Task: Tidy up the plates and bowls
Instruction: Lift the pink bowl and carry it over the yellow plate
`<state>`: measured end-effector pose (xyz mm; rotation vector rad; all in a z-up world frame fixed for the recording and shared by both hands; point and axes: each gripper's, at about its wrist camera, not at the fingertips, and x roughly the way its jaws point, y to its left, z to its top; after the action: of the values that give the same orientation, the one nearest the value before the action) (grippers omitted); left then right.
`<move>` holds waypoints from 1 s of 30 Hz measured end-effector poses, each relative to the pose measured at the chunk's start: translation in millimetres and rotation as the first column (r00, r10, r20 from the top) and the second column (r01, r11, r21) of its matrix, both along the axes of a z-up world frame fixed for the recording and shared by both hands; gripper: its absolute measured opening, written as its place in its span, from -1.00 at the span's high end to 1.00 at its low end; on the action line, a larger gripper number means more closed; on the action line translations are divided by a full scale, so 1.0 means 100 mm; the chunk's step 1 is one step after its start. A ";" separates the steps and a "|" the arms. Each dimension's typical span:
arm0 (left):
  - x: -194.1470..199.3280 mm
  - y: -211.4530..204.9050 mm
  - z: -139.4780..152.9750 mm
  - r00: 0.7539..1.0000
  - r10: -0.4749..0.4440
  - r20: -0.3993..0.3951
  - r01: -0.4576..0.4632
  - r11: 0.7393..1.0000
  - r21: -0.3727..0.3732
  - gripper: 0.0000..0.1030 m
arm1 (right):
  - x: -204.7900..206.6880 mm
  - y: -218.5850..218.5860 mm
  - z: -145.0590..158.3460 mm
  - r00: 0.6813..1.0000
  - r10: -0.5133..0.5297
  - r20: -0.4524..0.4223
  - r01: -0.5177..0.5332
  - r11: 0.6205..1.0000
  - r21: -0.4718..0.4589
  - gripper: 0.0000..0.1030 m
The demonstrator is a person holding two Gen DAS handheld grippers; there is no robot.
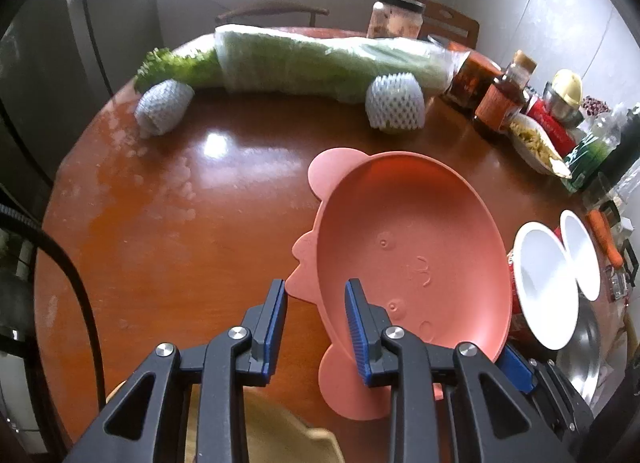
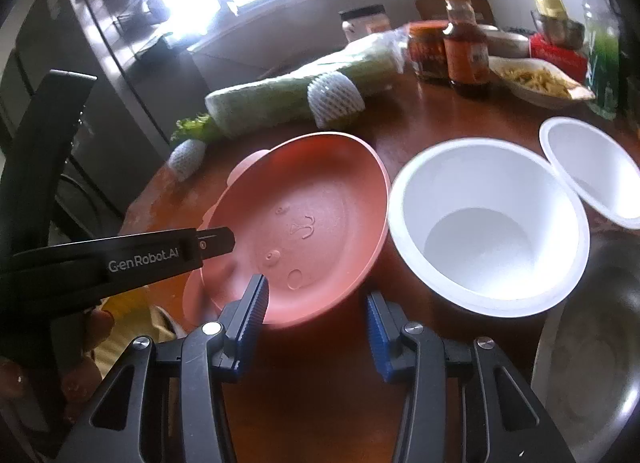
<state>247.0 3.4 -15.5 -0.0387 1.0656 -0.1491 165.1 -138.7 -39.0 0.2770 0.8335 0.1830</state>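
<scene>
A pink animal-shaped plate (image 1: 408,247) lies on the brown round table (image 1: 180,231), tilted up. My left gripper (image 1: 316,303) is open, its right finger (image 1: 360,327) over the plate's near rim and its left finger outside. In the right wrist view the same plate (image 2: 304,223) sits left of a white bowl (image 2: 488,223), with a second white bowl (image 2: 592,171) behind it. My right gripper (image 2: 316,299) is open around the plate's near edge. The left gripper's body (image 2: 120,259) reaches in from the left. Both white bowls (image 1: 544,283) show at the right in the left wrist view.
A wrapped cabbage (image 1: 320,59) and two foam-netted fruits (image 1: 396,103) lie at the table's far side. Jars, a sauce bottle (image 2: 466,47) and a snack bag (image 2: 536,81) crowd the far right. A steel bowl (image 2: 592,347) sits at the near right.
</scene>
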 end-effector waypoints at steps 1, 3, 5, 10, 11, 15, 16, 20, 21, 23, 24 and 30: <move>-0.03 0.02 0.04 1.000 0.002 0.010 -0.002 1.000 0.001 0.41 | -0.01 0.01 0.03 1.000 0.000 0.005 0.000 1.000 0.003 0.07; -0.08 0.04 0.10 1.000 0.002 0.026 -0.002 1.000 -0.001 0.41 | -0.04 0.02 0.07 1.000 0.005 0.015 -0.005 1.000 0.008 0.07; -0.15 0.07 0.17 0.999 0.003 0.040 -0.003 1.000 -0.006 0.41 | -0.07 0.04 0.13 1.000 0.006 0.030 -0.006 1.000 0.003 0.07; -0.30 0.14 0.28 0.998 0.009 0.066 -0.008 1.000 -0.021 0.41 | -0.17 0.08 0.26 0.998 0.013 0.064 -0.013 1.000 0.000 0.07; -0.32 0.14 0.29 0.997 0.009 0.071 -0.008 1.000 -0.022 0.41 | -0.19 0.09 0.29 0.997 0.016 0.070 -0.016 1.000 0.001 0.07; -0.44 0.20 0.37 0.996 0.019 0.092 -0.016 1.000 -0.025 0.41 | -0.26 0.12 0.35 0.996 0.027 0.083 -0.027 1.000 -0.004 0.07; -0.47 0.22 0.38 0.995 0.022 0.096 -0.019 0.999 -0.025 0.41 | -0.27 0.13 0.36 0.996 0.031 0.086 -0.030 1.000 -0.006 0.07; -0.59 0.32 0.46 0.993 0.040 0.110 -0.037 0.999 -0.032 0.41 | -0.33 0.20 0.43 0.994 0.049 0.097 -0.049 0.999 -0.008 0.07; -0.61 0.34 0.48 0.993 0.043 0.114 -0.040 0.999 -0.032 0.41 | -0.34 0.22 0.45 0.993 0.057 0.102 -0.057 0.998 -0.010 0.07; -0.68 0.41 0.53 0.990 0.059 0.125 -0.054 0.998 -0.039 0.41 | -0.39 0.28 0.51 0.991 0.070 0.114 -0.069 0.998 -0.014 0.07; -0.71 0.44 0.55 0.990 0.061 0.131 -0.057 0.998 -0.038 0.41 | -0.41 0.31 0.54 0.989 0.079 0.121 -0.078 0.997 -0.017 0.07; -0.92 0.65 0.69 0.982 0.095 0.163 -0.089 0.995 -0.045 0.41 | -0.54 0.49 0.69 0.980 0.123 0.154 -0.119 0.992 -0.037 0.07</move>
<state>155.3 68.6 53.5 -0.1080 0.8938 -0.0868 110.9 -89.7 30.3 0.1835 0.6973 0.3033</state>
